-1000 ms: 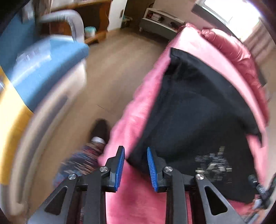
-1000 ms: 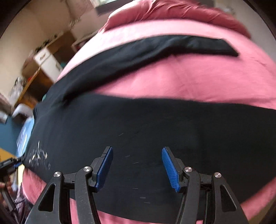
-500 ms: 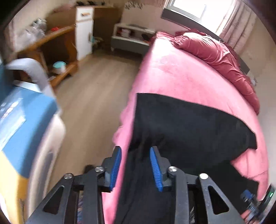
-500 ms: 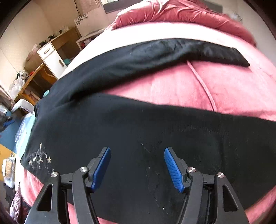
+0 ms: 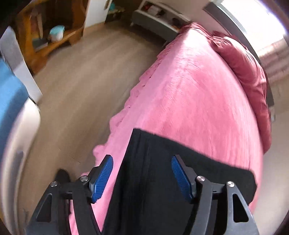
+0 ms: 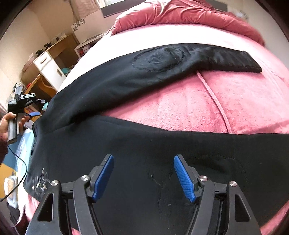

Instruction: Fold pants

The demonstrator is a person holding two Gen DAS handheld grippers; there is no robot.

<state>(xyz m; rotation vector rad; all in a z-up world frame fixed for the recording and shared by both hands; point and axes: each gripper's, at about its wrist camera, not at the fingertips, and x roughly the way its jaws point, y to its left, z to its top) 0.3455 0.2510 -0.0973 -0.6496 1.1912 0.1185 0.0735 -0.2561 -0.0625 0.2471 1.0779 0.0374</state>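
Note:
Black pants lie spread on a pink bed, legs apart in a V, with a white print near the waist at lower left. My right gripper is open and empty just above the near leg. In the left wrist view the pants reach to the bed's left edge. My left gripper is open and empty above the waist end. It also shows in the right wrist view, held in a hand at far left.
A crumpled red duvet lies at the head of the bed. Wooden floor runs along the bed's left side, with a wooden desk, a blue chair and a low shelf beyond.
My left gripper has opened wider and now sits over the pants' waist end; its view swung towards the bed head. My right gripper stayed open and rose slightly.

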